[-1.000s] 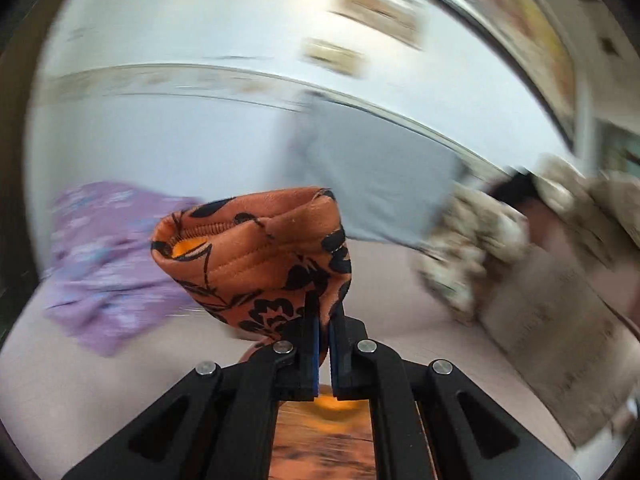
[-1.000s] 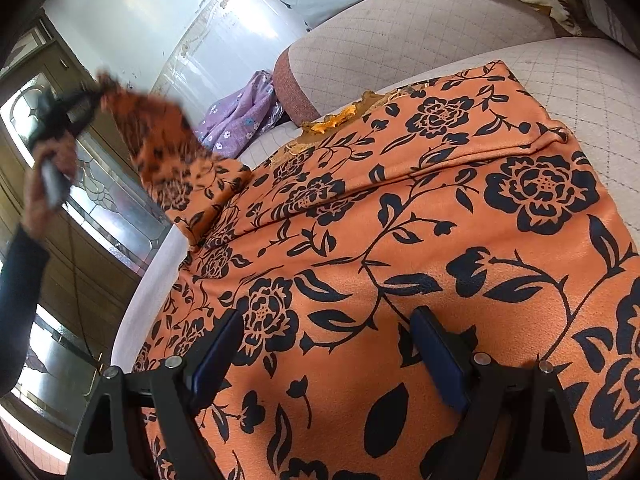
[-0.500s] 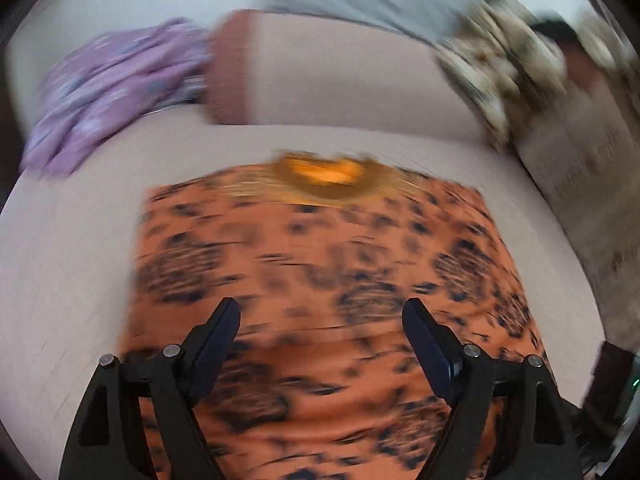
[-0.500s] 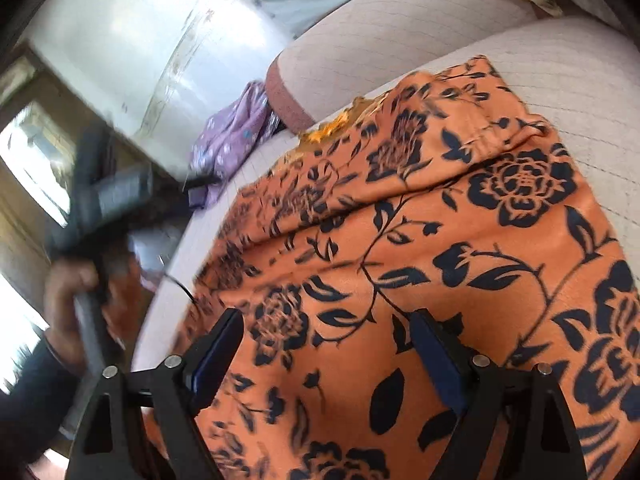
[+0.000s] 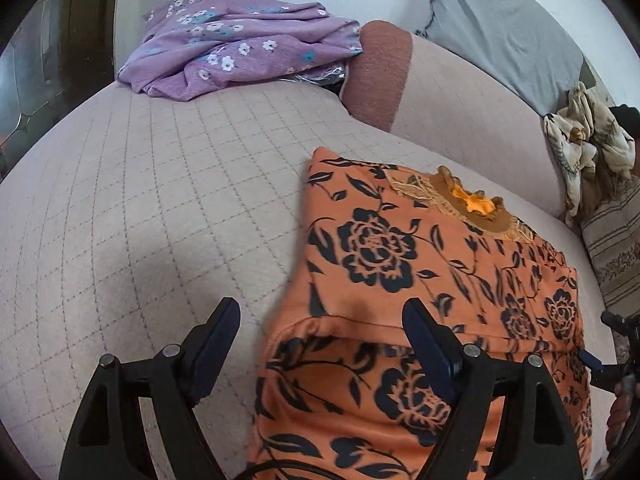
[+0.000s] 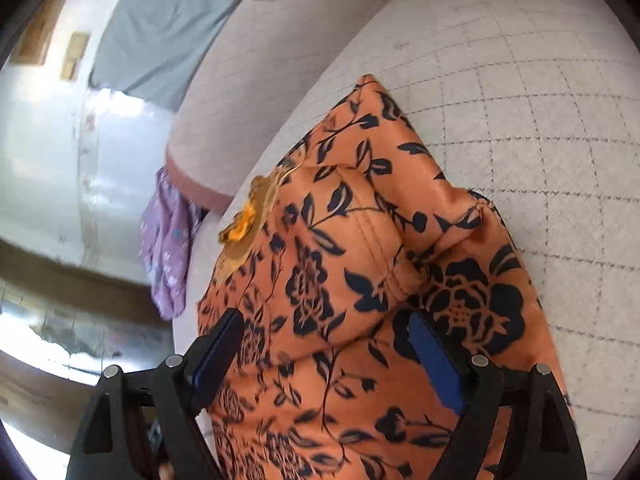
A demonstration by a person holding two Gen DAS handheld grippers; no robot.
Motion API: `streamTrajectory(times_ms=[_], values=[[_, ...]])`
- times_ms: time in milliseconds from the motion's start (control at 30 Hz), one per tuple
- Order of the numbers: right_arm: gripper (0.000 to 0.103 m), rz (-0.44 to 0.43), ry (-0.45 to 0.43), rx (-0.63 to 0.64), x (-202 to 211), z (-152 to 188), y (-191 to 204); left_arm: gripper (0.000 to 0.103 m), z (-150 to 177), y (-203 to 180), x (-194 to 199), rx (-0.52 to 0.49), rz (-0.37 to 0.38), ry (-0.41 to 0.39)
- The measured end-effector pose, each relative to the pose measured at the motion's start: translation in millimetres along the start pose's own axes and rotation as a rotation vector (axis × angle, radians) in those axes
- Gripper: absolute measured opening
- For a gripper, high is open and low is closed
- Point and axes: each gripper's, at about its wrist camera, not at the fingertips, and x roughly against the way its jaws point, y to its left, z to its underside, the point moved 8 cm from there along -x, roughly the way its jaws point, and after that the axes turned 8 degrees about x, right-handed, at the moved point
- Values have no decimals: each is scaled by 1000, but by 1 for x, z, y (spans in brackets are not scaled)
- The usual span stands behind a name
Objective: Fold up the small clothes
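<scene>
Both grippers wide open over the orange garment

Left gripper (image 5: 320,332) and right gripper (image 6: 326,342) gape, holding nothing; the orange floral garment (image 5: 420,280) lies folded on the quilted sofa seat (image 5: 160,200), a purple floral cloth (image 5: 240,40) at eleven o'clock.

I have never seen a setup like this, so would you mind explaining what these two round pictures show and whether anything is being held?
There is no robot here: a person carries a handheld two-finger gripper in each hand, and each has a fisheye camera looking along its fingers, hence the round, bent pictures. One picture comes from the left gripper, the other from the right gripper. Both look down on an orange garment with black flowers, partly folded on a quilted sofa seat. A purple flowered cloth lies at the far end, and a grey pillow leans behind the backrest. Both pairs of fingers stand open above the garment; nothing is held.
</scene>
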Motion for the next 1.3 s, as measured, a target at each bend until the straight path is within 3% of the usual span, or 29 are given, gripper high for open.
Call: streamTrajectory(times_ms=[33,100,167,267,333,533,700,733,800,833,900,933,967,1067,1167,1200,1233,1267,1300], values=[[85,26,-1,-36,-5,-1,-4,84,2,3,-2,7,3,-1],[68,71,6,-98,-15,-2,-15,84,7,6,-8,20,15,-8],[26,123,11,-97,-22,-4,-23,84,11,11,-12,27,21,4],[11,186,27,-47,-26,-4,-22,84,9,15,-11,54,47,4],[7,220,1,23,-19,-6,-10,84,9,16,-11,69,55,1],[7,247,-138,283,13,-41,66,84,9,15,-10,58,45,-15],[7,200,-349,505,52,-74,153,84,7,16,-9,58,41,-38],[7,212,-369,524,54,-74,153,84,8,15,-9,56,42,-38],[7,246,-310,492,36,-67,122,84,7,14,-10,51,41,-42],[11,286,-265,447,21,-62,92,84,6,12,-10,45,41,-43],[11,333,-82,273,-16,-42,20,84,8,11,-11,35,41,-41],[11,329,-30,199,-26,-31,-5,84,7,11,-11,35,41,-44],[10,319,-34,172,-24,-24,-19,84,7,11,-11,36,41,-44],[10,294,-52,195,-15,-20,-17,84,4,11,-11,38,33,-60],[11,286,-65,229,0,-24,-8,84,-4,9,2,31,41,-132],[16,296,-80,235,6,-27,-7,84,-6,8,7,24,42,-155],[38,304,-88,240,9,-30,-9,84,-7,6,7,11,38,-164],[73,324,-84,247,12,-30,-9,84,-4,6,1,-9,19,-135],[79,348,-84,252,14,-31,-13,84,2,7,-12,-29,-13,-66]])
